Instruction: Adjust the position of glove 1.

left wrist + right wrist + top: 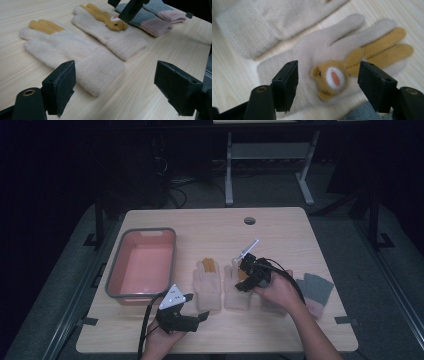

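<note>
- Near the middle of the table, under your right gripper, lies the bear glove, flat and palm down.
- Its long axis runs from you toward the far edge: cuff at your side, fingers pointing away, as the high view shows.
- In the right gripper view the fingers fan up and to the right, and the bear face on the back of the glove sits between your two black jaws.
- Those jaws stand wide apart, one on each side of the bear face, and they pinch nothing; whether their tips touch the knit you cannot tell.
- The glove is cream knit, with two mustard-yellow fingers and a small tan bear head with a white muzzle.
- Just beside it on its left lies its mate, the second cream glove, pointing the same way, with yellow on its fingertips.
- Your left gripper hangs near that glove's cuff, jaws open and empty.
- To the right lie the grey gloves with pink cuffs; to the left stands the pink bin.
</note>
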{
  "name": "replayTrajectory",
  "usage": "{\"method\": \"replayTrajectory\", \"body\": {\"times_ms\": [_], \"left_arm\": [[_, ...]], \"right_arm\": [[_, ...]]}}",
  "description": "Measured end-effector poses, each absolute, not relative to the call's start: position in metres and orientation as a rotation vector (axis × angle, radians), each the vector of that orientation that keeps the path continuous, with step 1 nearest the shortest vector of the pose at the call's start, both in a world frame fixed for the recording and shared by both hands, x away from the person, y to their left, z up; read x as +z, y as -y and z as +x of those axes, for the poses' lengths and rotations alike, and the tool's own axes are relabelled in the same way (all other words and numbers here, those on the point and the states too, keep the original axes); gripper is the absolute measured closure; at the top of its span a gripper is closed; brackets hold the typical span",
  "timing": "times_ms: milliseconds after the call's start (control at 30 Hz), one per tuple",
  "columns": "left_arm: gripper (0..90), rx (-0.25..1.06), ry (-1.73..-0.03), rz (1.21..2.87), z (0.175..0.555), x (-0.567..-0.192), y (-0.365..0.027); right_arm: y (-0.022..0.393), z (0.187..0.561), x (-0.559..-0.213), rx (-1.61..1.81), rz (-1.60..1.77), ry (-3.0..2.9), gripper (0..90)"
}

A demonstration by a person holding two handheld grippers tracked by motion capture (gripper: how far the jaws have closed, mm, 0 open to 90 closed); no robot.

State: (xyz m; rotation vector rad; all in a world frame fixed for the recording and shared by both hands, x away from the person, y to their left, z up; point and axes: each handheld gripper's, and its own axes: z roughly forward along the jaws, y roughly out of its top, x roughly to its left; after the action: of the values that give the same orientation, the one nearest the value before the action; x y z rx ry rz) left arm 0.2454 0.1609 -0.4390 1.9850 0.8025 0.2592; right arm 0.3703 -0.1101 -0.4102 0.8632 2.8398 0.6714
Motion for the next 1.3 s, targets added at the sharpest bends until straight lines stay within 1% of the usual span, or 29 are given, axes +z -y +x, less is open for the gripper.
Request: {"method": "replayTrajectory", "body": {"times_ms": [267,300,367,433,533,567,633,700,867,1067,1167,1267,1300], "left_arm": [[17.8,0.254,-0.806,1.981,0.245,-0.440,-0.160],[17.8,0.253,-0.806,1.982,0.245,-0.440,-0.160],[17.7,0.254,-0.807,1.983,0.245,-0.440,-0.160],[17.7,0.255,-0.808,1.981,0.245,-0.440,-0.160],[17.7,0.256,-0.807,1.982,0.245,-0.440,-0.160],[17.7,0.256,-0.810,1.980,0.245,-0.440,-0.161],[17.7,0.256,-0.810,1.979,0.245,-0.440,-0.161],[17.8,0.255,-0.812,1.982,0.245,-0.440,-0.160],[17.8,0.252,-0.816,1.989,0.244,-0.441,-0.159],[17.7,0.234,-0.843,1.967,0.246,-0.442,-0.160],[17.7,0.228,-0.852,1.951,0.248,-0.441,-0.162],[17.6,0.232,-0.864,1.945,0.248,-0.441,-0.164],[17.6,0.235,-0.870,1.942,0.247,-0.440,-0.166]], "right_arm": [[0.107,0.376,-0.421,0.603,0.879,-2.859,37.2],[0.106,0.377,-0.424,0.590,0.879,-2.869,39.6],[0.106,0.378,-0.426,0.576,0.871,-2.871,40.2],[0.106,0.379,-0.432,0.551,0.885,-2.882,43.5],[0.106,0.379,-0.436,0.544,0.895,-2.891,45.3],[0.105,0.378,-0.439,0.539,0.890,-2.878,48.1],[0.106,0.378,-0.439,0.543,0.897,-2.871,49.5],[0.107,0.377,-0.439,0.537,0.905,-2.868,54.9],[0.108,0.376,-0.437,0.538,0.892,-2.863,60.9],[0.111,0.375,-0.432,0.563,0.899,-2.855,62.7],[0.115,0.373,-0.423,0.642,0.896,-2.849,63.1],[0.115,0.370,-0.417,0.633,0.877,-2.841,63.1],[0.113,0.366,-0.409,0.665,0.849,-2.831,63.1]]}}
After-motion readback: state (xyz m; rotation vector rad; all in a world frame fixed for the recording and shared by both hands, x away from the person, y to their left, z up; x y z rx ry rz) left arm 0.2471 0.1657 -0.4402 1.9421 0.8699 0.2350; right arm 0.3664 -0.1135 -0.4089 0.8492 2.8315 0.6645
